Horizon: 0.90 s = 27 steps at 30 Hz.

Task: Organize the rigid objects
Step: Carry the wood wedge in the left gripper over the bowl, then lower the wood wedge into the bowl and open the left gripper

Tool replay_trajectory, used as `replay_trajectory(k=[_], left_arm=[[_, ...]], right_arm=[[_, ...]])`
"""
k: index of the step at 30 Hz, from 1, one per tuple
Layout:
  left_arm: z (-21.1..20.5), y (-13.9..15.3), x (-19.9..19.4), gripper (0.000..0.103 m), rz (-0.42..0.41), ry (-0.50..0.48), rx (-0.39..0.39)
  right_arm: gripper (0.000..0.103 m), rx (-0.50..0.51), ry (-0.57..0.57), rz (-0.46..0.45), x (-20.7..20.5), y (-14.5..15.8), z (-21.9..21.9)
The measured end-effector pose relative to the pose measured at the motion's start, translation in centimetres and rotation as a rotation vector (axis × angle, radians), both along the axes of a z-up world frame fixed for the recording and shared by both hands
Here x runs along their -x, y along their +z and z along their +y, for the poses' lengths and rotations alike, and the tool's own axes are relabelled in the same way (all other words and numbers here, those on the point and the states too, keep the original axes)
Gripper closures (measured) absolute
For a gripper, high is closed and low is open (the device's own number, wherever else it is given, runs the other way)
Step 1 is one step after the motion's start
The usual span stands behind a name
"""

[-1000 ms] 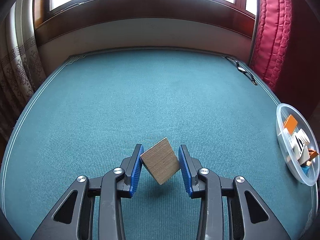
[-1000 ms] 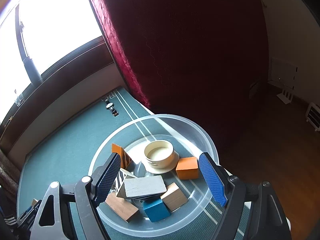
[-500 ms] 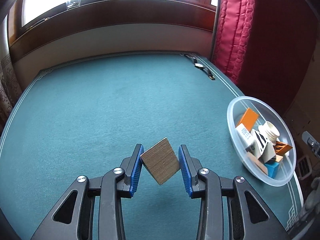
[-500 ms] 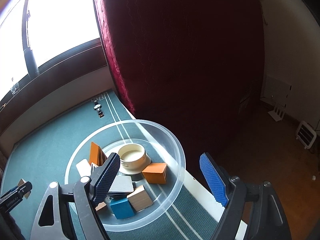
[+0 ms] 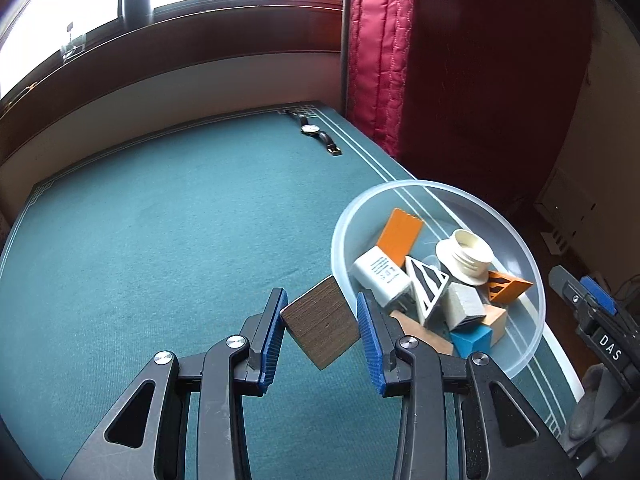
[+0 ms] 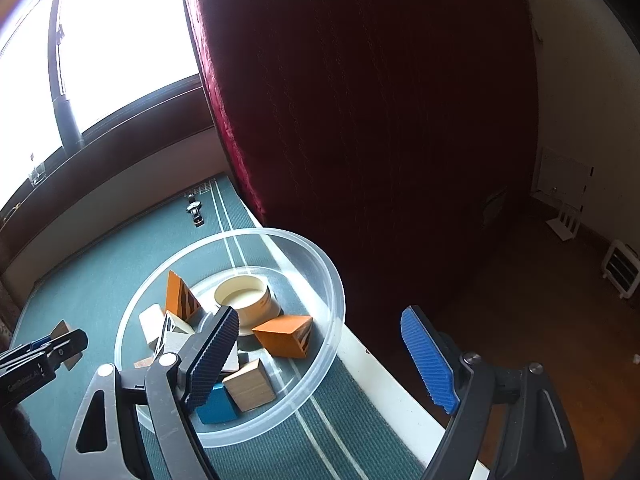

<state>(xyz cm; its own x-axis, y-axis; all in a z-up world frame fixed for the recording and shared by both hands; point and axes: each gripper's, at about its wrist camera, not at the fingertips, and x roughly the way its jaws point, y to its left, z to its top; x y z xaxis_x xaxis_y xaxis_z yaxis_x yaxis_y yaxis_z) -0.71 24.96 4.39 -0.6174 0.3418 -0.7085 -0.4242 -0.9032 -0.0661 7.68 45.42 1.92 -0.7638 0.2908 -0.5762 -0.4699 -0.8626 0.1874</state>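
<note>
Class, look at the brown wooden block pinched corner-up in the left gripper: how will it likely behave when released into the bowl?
The wooden block looks stiff with flat faces, so it probably lands without rolling. Held on a diagonal by the left gripper, it may tumble onto a face. The bowl is crowded, so it may rest tilted.

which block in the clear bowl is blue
The blue block at the near edge of the clear bowl, beside the plain wooden block. The rest are orange, white, grey or bare wood.
</note>
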Motion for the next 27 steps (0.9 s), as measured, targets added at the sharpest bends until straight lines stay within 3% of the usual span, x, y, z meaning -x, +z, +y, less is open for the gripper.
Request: replay_trajectory(k=[13, 27], left_arm=[[5.0, 0.1, -1.3, 0.066, -0.022, -0.112, 0.006], [7.3, -0.7, -1.8, 0.065, -0.048, -0.177, 0.007]], right_arm=[[0.016, 0.056, -0.005, 0.001, -0.4, -0.8, 2.2], [0.016, 0.071, 0.004, -0.014, -0.3, -1.1, 2.5]])
